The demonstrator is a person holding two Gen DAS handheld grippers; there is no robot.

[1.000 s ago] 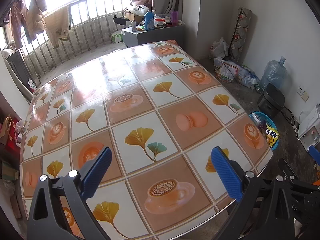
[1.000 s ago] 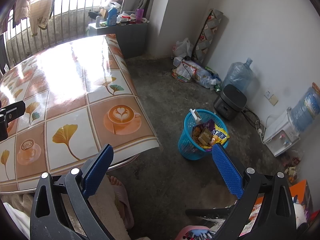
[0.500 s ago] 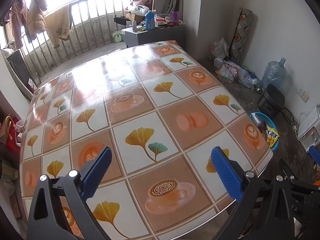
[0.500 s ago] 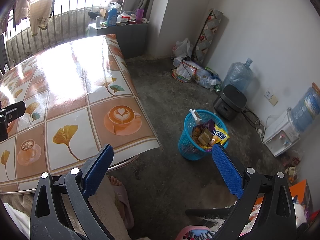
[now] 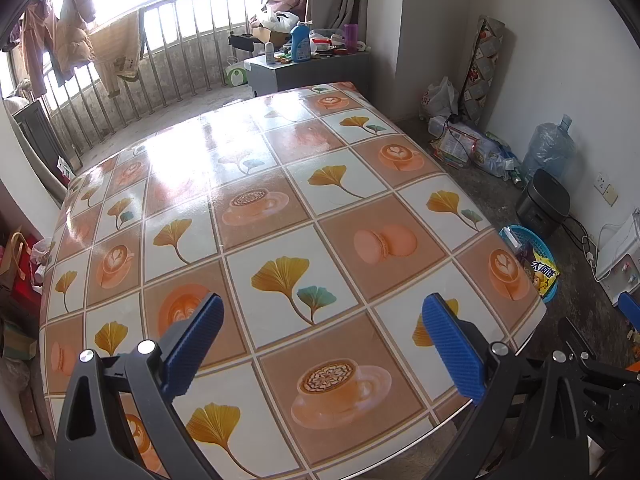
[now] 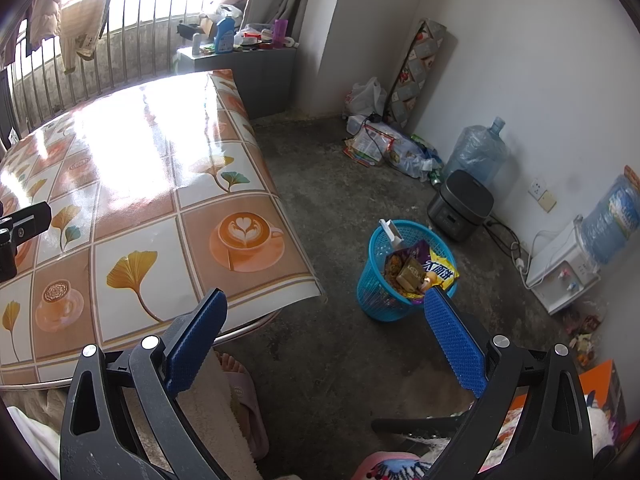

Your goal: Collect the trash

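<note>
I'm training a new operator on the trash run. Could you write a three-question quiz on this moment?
1. True or false: the left claw grips a wrapper.
2. Where does the blue plastic mesh waste basket stand? A) on the table B) on the floor beside the table C) on the grey cabinet
3. Fill in: the right claw is ____.

Key: 1 false, it is open and holds nothing over the glossy patterned tablecloth. 2 B, with snack wrappers inside. 3 open.

Rice cooker [image 6: 460, 205] beside water jug [image 6: 476, 152].
</note>
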